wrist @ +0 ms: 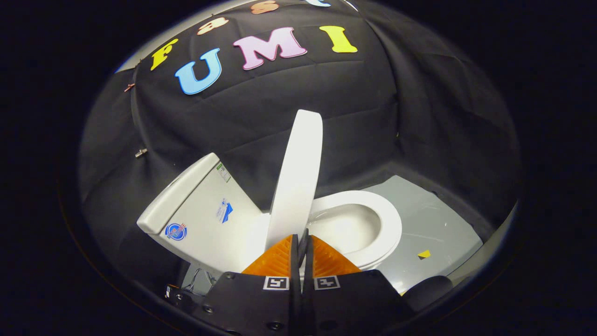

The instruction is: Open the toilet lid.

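I see the hand-held gripper (302, 240) with fingers pressed together on the lower edge of the toilet lid (298, 172). The lid stands raised, near upright, between the tank (200, 210) and the open seat (373, 224). The toilet rests on a grey floor (438, 224).

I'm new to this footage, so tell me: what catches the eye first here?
The white toilet lid stands raised almost upright, just ahead of the tongs, whose fingers are closed together with no gap. Beside the lid lie the open seat and bowl, and on its other side the white tank.
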Tool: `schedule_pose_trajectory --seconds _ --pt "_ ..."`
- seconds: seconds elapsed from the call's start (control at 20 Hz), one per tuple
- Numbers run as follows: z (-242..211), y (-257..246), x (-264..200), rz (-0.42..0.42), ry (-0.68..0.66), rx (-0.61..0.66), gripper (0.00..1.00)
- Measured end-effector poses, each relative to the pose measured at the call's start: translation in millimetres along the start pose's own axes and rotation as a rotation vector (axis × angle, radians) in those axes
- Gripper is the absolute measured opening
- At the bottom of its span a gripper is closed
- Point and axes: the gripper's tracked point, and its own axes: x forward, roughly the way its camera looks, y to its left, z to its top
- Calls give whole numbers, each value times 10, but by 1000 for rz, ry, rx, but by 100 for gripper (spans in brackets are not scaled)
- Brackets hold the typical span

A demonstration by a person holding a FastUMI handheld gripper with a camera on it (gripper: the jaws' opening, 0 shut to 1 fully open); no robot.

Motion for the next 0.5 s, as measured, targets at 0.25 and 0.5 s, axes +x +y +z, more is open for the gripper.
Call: schedule_pose_trajectory --seconds 0.25,0.5 --pt "42 370 -56 42 -25 -45 5" --pt "40 743 -80 92 -40 -90 5"
